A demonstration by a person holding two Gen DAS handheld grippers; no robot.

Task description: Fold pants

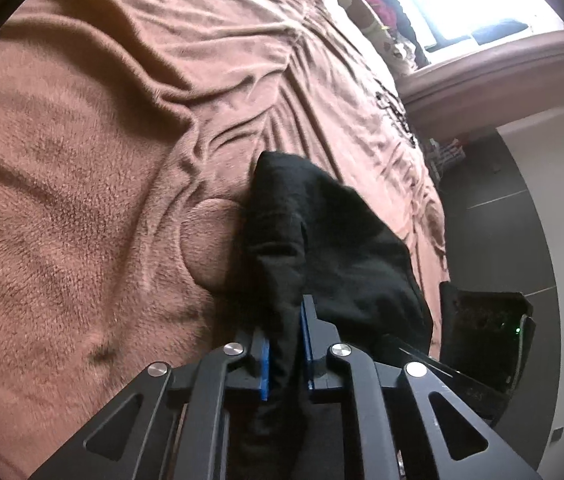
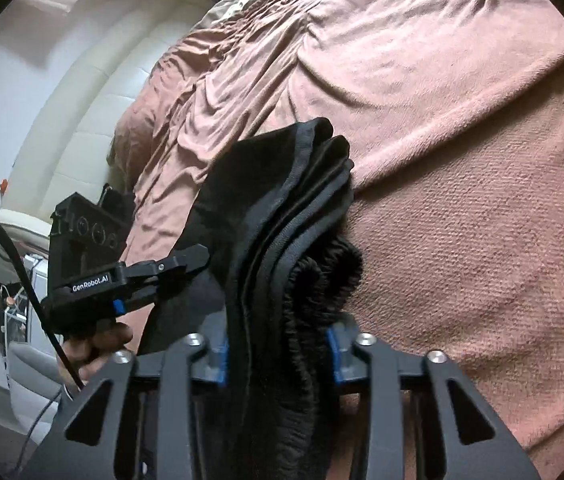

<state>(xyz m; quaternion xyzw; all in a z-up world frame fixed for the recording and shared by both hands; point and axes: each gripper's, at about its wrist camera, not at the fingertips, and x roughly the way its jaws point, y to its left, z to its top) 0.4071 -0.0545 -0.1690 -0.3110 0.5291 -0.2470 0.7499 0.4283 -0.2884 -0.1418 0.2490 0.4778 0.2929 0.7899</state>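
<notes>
Bed (image 1: 82,200) under a wrinkled pinkish-brown fleece blanket fills both views. Black fabric pants (image 2: 282,240), bunched in layers, hang above its near edge, neither flat nor neatly folded. Left tongs (image 1: 286,344) and right tongs (image 2: 278,356) clamp them. "GenRobot.AI" marks the left.

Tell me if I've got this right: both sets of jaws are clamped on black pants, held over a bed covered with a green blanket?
Not quite. The blanket is pinkish brown, not green, as both wrist views show. The rest holds: the left gripper and the right gripper each have their jaws closed on the black pants above the bed.
</notes>
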